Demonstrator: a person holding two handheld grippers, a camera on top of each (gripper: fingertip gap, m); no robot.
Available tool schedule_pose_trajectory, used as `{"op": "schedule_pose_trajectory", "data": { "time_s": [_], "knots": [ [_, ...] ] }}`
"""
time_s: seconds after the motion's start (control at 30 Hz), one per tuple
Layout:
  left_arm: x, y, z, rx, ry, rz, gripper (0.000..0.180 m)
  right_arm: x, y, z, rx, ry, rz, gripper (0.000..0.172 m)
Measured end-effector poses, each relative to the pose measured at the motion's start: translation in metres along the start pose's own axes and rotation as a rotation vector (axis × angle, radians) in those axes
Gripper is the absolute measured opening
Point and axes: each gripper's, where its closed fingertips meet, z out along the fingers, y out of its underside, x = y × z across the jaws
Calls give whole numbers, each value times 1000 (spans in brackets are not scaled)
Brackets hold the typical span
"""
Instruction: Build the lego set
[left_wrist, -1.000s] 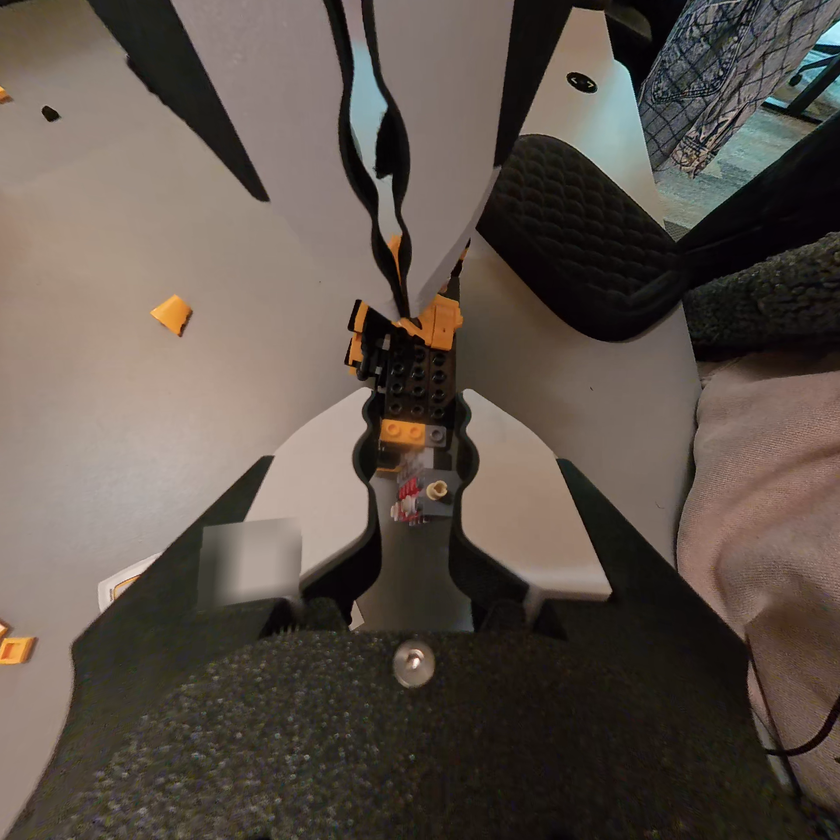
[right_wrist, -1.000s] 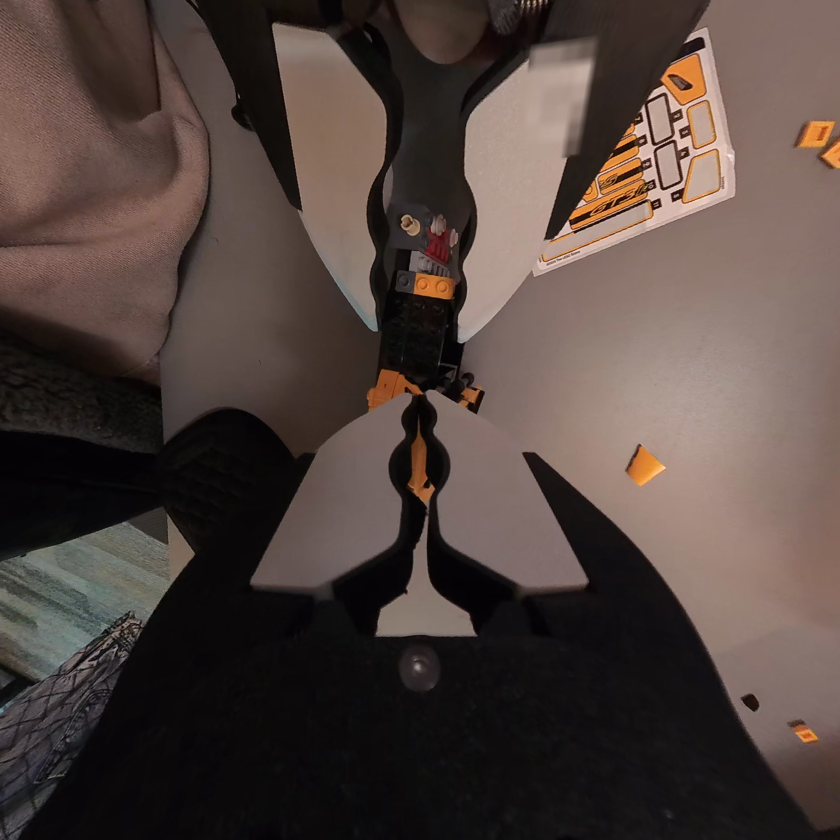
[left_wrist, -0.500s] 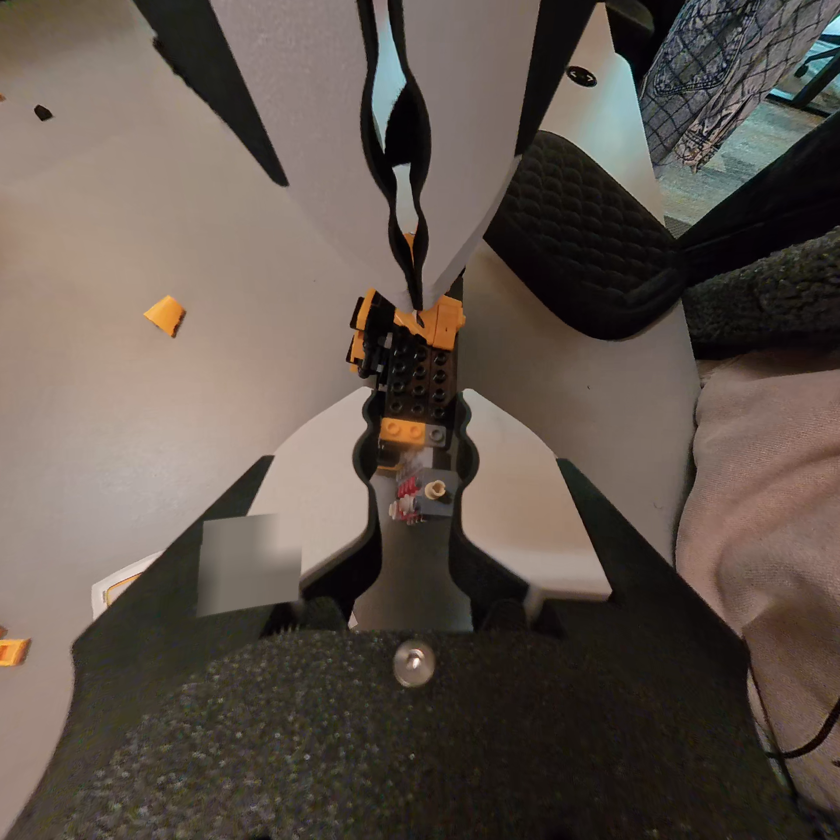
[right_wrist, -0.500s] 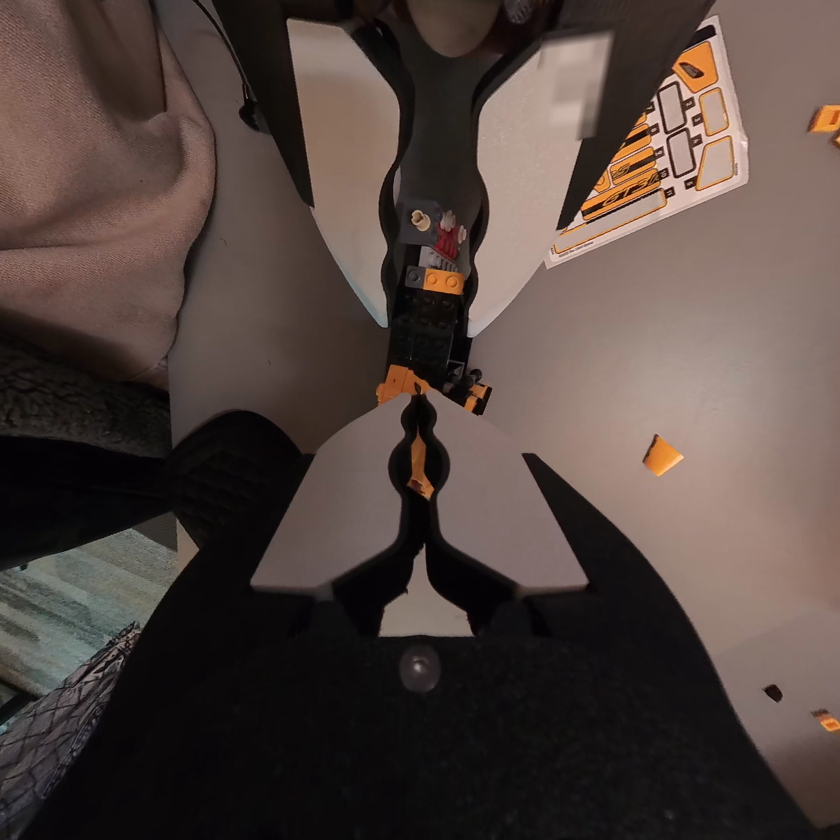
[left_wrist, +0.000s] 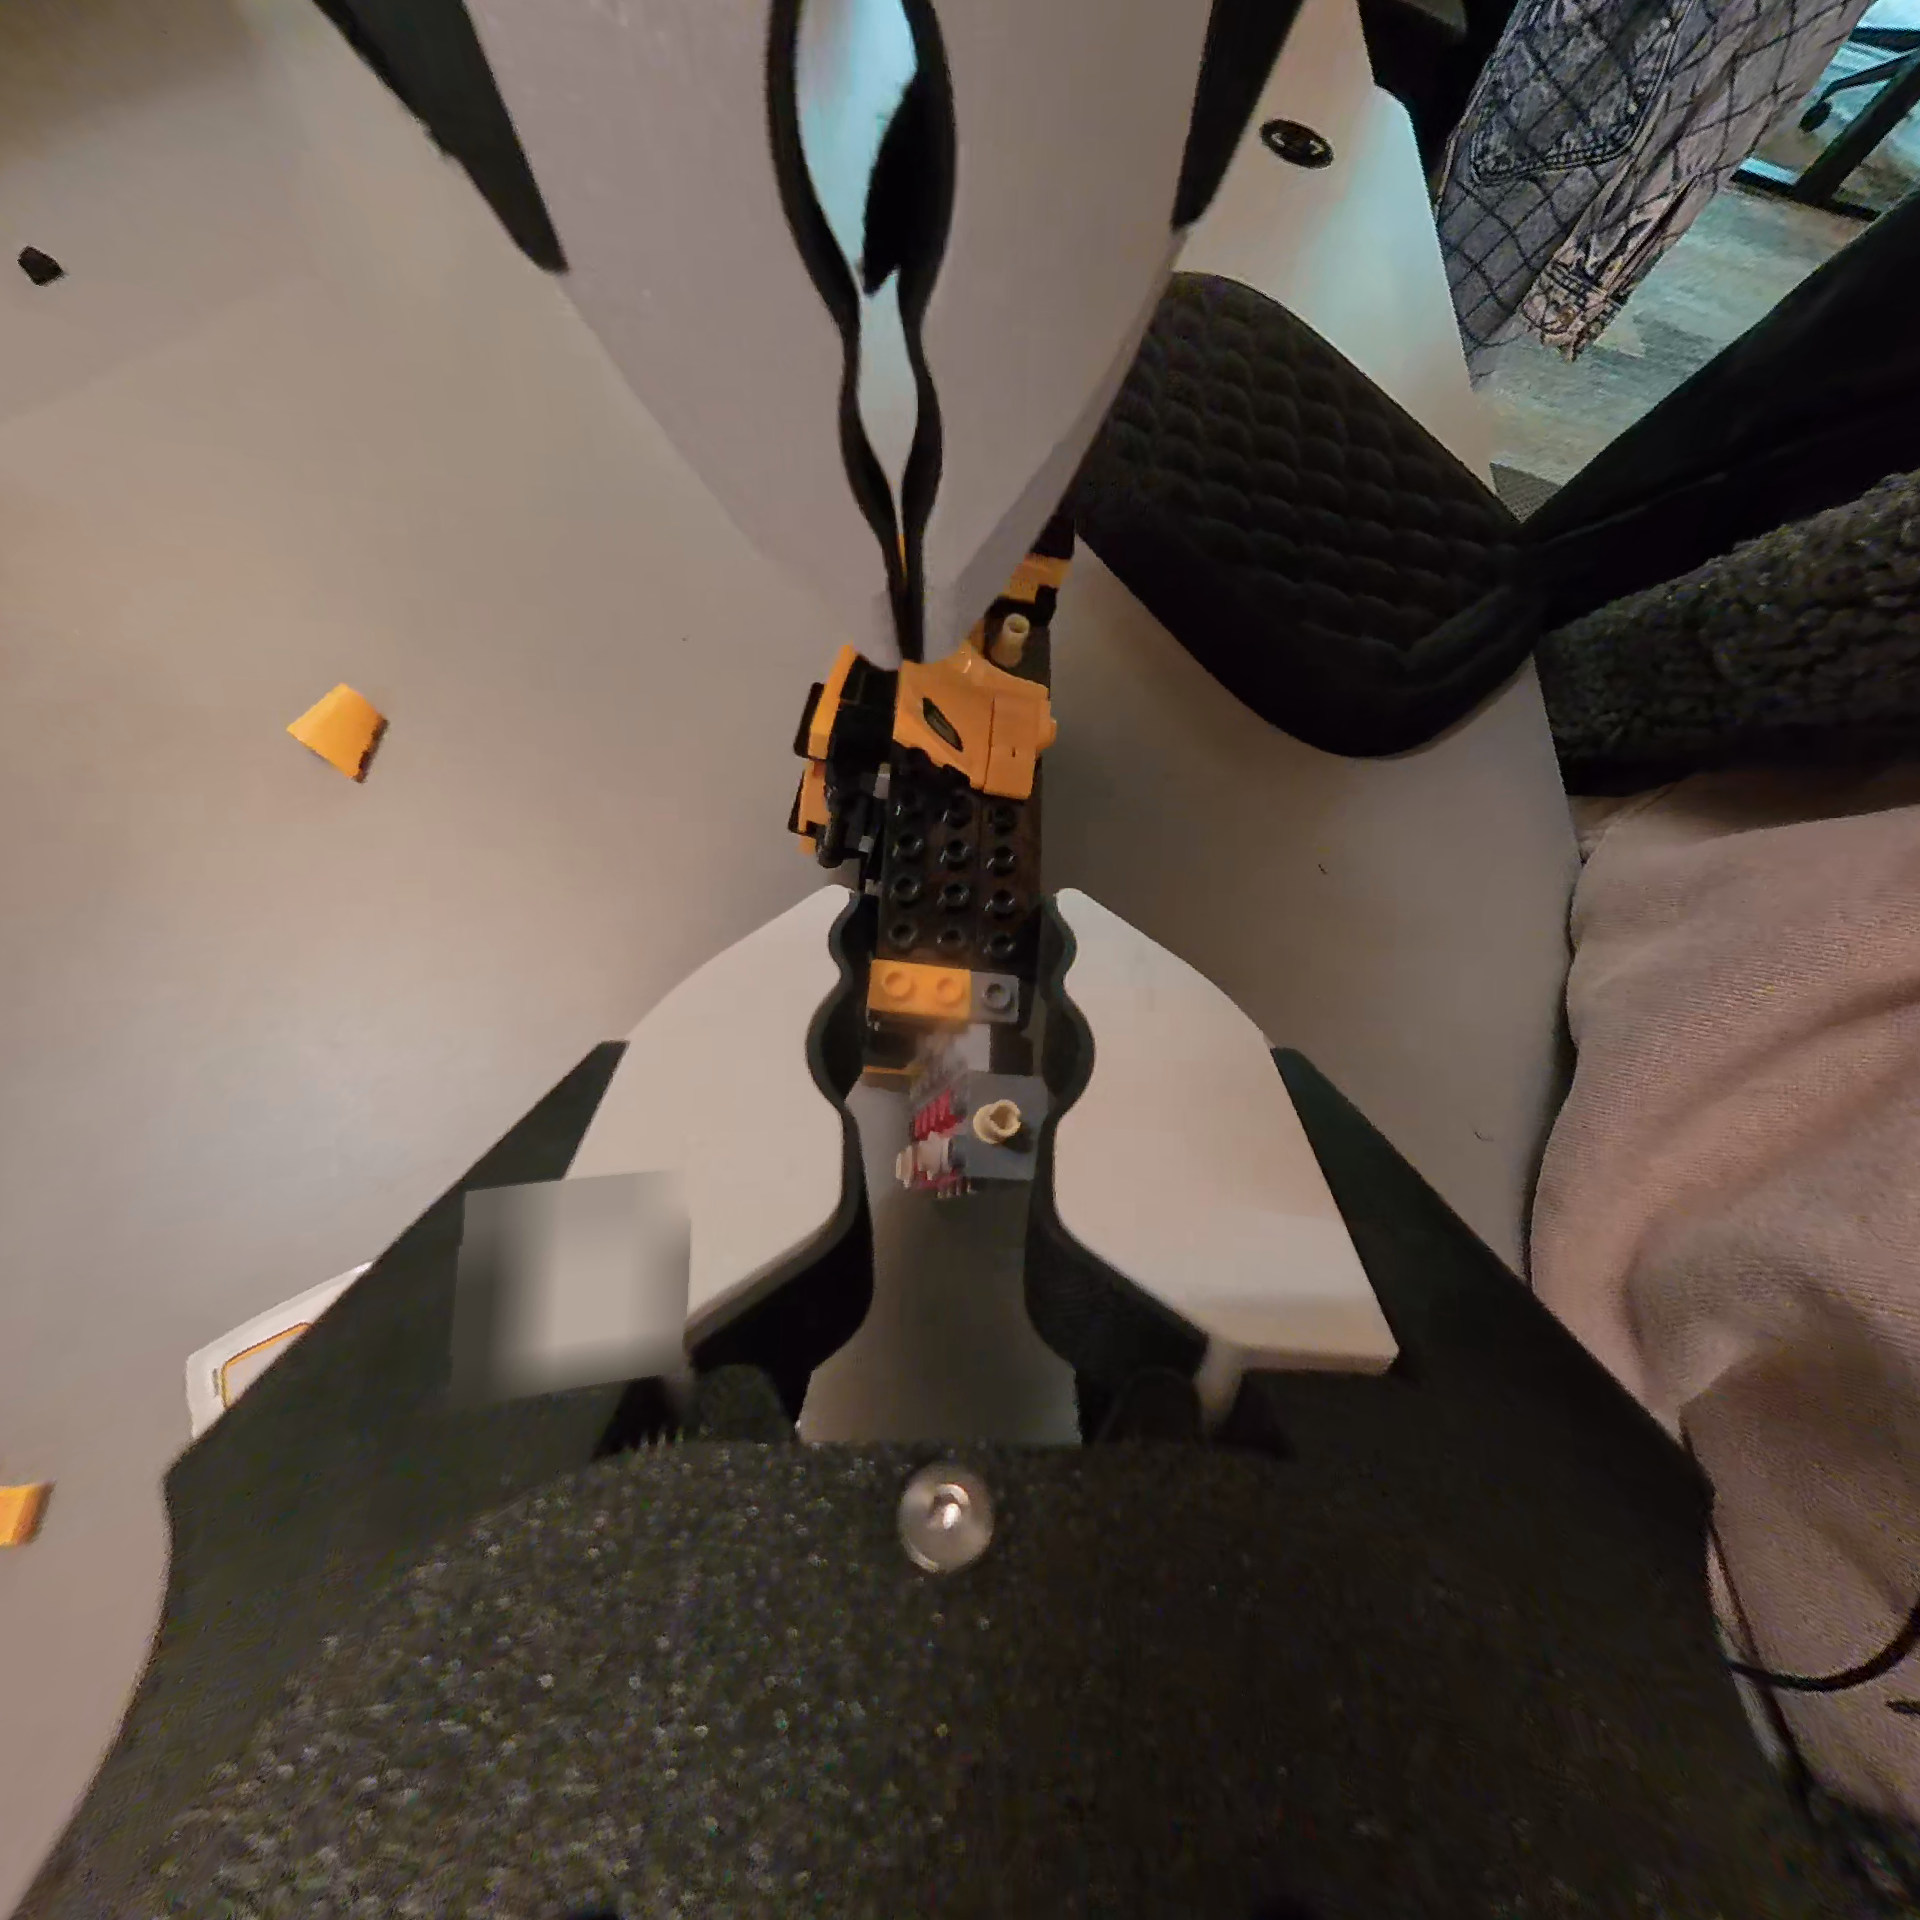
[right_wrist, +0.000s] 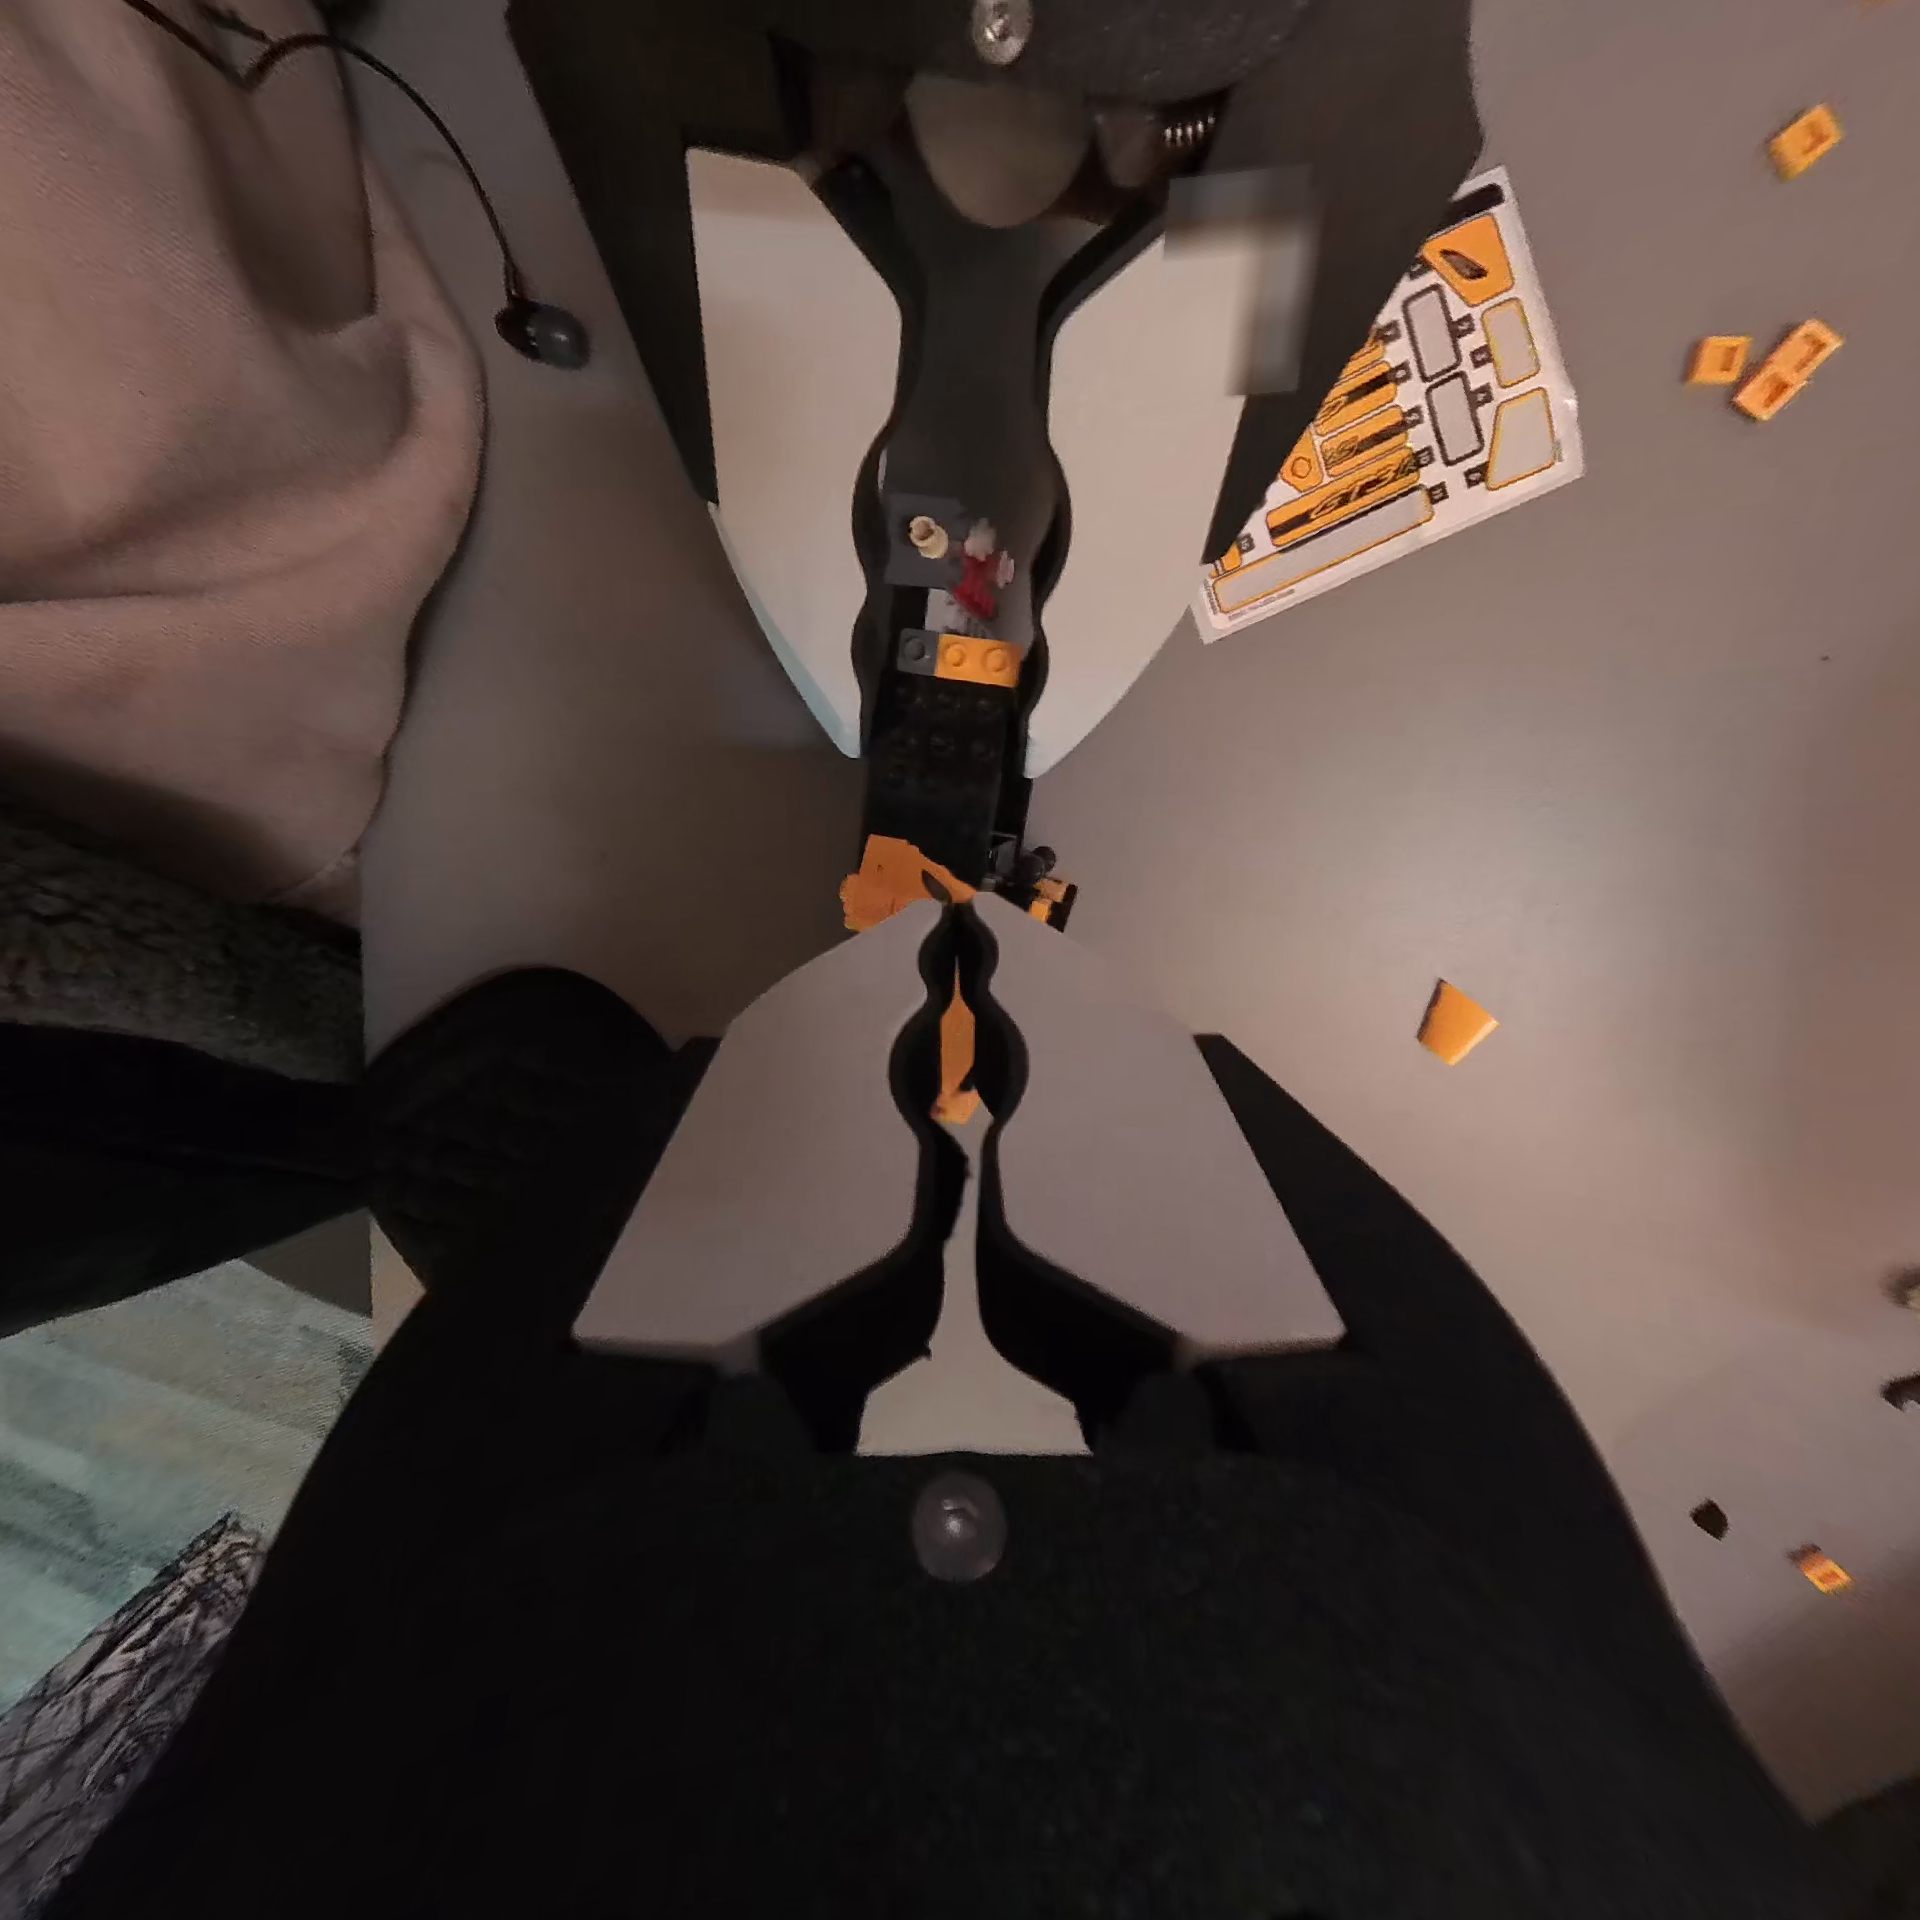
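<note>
The left gripper (left_wrist: 951, 940) stayed clamped on the rear of a black-and-orange toy-brick car chassis (left_wrist: 951, 862), both pads pressing its sides; the right gripper (right_wrist: 954, 914), fingers together on a thin orange brick piece (right_wrist: 956, 1049), had pulled back slightly from the chassis's orange nose, so the orange sloped panel (left_wrist: 971, 717) with its small dark sticker now showed; around them on the grey table (right_wrist: 1351, 831) lay 1 sticker sheet (right_wrist: 1392, 447), 1 orange wedge tile (right_wrist: 1455, 1023) and 4 small orange bricks (right_wrist: 1803, 140).
</note>
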Motion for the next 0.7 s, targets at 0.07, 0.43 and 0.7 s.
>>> {"op": "schedule_pose_trajectory", "data": {
  "time_s": [0.07,0.43,0.7],
  "knots": [
    [0,0,0,0,-1,4,31,0,1,2,-3,-15,-6,6],
    [1,0,0,-2,1,27,31,-1,5,14,-49,-101,-16,8],
    [1,0,0,-3,5,24,31,-5,6,14,-88,-142,-35,0]
  ]
}}
